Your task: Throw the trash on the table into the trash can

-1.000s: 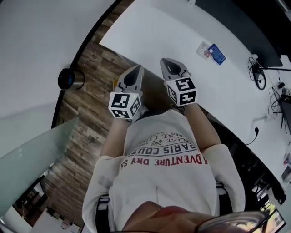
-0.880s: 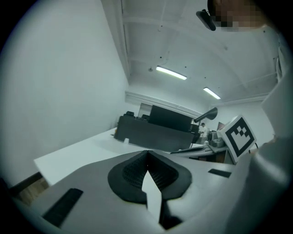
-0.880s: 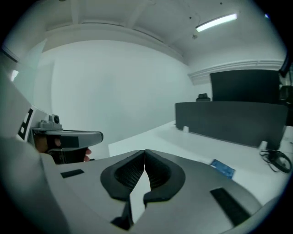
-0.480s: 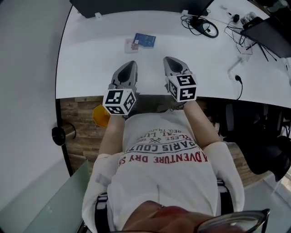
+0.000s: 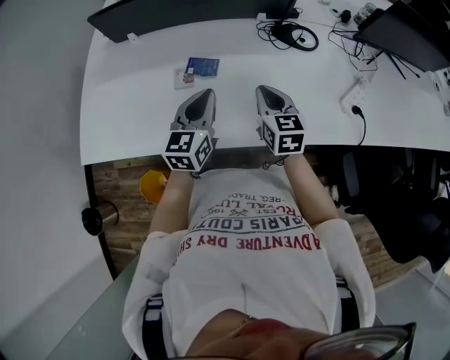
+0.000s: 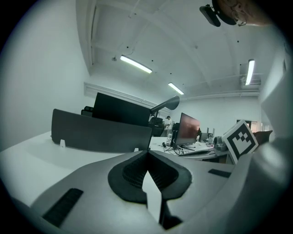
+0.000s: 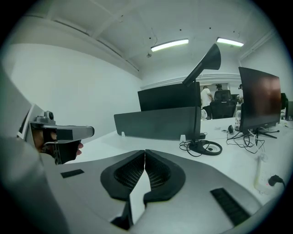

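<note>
Shut tip to tip and empty: left gripper (image 5: 204,94) and right gripper (image 5: 267,91), side by side over the near edge of the curved white table (image 5: 126,105). Just beyond the left tips, not touching them: small blue packet (image 5: 203,67) beside clear plastic wrapper (image 5: 183,76). Farther back, dark divider panel (image 5: 176,10) and black cables (image 5: 288,35); below the edge, wood-plank floor (image 5: 123,176) with an orange container (image 5: 151,187).

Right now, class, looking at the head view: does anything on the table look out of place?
Yes: a blue packet and a pale wrapper lie loose, side by side, on the white table just beyond the left gripper, looking like litter. Nothing looks spilled or damaged.
</note>
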### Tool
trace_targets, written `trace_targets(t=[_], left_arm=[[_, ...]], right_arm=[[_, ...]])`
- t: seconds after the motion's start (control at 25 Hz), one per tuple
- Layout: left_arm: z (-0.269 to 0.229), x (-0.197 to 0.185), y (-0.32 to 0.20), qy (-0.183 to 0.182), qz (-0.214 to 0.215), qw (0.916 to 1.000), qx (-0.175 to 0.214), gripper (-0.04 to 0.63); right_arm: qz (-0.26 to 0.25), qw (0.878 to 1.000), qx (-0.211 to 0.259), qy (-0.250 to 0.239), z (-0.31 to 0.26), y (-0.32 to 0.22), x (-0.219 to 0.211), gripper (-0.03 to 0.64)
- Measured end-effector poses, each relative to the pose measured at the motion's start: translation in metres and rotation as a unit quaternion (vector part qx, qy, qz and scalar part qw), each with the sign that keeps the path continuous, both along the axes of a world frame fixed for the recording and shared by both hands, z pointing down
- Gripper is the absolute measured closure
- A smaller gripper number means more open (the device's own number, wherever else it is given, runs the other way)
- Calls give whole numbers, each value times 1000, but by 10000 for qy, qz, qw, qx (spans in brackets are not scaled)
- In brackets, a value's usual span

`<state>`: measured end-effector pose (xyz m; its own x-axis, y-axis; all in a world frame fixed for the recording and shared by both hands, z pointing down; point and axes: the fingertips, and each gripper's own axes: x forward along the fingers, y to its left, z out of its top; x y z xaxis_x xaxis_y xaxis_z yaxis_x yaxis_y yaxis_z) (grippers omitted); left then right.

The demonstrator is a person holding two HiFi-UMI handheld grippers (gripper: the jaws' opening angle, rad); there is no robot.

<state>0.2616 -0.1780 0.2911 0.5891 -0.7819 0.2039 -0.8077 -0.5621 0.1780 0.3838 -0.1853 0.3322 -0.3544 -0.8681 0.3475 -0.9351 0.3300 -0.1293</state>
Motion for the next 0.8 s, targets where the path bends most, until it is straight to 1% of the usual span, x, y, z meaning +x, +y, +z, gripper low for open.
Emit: trace_targets(t=[0.2, 0.36, 0.64, 0.8], left_arm=[[-1, 3, 1, 34, -125, 9999, 1, 573], [1, 0, 0, -10, -204, 9998, -16, 572], [11, -25, -11, 14, -339, 9991, -235, 572], [22, -50, -35, 54, -398, 9984, -397, 572]], right_arm=[[-91, 10000, -10, -10, 1, -1, 2, 589], [-172, 9998, -96, -57, 6, -5, -1, 589], [-322, 9987, -376, -86, 22, -18, -29, 589], [-377, 9977, -569, -39, 34, -42, -54, 589]])
